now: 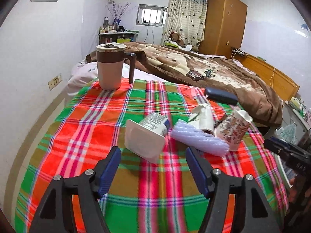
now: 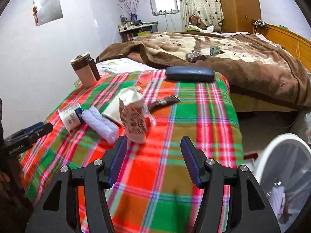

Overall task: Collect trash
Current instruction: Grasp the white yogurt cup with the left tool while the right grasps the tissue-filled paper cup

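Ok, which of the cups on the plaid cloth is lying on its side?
The white yogurt cup, tipped over. The patterned paper cup and lidded brown mug stand upright.

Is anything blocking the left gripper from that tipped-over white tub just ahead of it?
Nothing visible does. The left gripper is open, and only bare plaid cloth lies between its fingertips and the white tub. The lavender foam piece lies beside the tub, to its right, not in front of it.
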{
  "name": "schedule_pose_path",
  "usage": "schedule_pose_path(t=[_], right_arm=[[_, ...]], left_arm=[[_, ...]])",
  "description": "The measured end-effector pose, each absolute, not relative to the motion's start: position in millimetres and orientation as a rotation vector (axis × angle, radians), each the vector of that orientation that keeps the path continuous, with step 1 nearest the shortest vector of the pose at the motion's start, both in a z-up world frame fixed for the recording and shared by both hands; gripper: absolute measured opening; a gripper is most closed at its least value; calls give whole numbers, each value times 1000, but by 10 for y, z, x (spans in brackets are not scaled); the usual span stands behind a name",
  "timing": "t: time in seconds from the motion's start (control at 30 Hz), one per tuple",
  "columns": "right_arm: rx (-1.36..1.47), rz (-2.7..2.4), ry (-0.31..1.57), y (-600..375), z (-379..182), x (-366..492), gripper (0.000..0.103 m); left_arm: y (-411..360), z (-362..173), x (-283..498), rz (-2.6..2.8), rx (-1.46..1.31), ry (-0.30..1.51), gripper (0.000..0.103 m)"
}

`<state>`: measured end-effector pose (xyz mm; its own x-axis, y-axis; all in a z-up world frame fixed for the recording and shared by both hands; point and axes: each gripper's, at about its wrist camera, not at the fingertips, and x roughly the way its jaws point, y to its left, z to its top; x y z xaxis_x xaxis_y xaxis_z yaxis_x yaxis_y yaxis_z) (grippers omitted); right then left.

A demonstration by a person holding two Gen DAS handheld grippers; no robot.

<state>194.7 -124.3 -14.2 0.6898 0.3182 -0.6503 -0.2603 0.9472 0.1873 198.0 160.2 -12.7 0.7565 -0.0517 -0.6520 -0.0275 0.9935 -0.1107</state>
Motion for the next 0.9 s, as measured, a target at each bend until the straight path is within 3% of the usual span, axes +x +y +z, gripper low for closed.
schedule_pose_path(t=[0.17,0.9], right_arm=[[112,360,731,-1110,-159,2090,59],[61,332,769,-757,-350,2558,59]], left_arm=[[1616,-188,2153,-13,-73,737,78],[1709,-443,2611,-62,-125,783,78]])
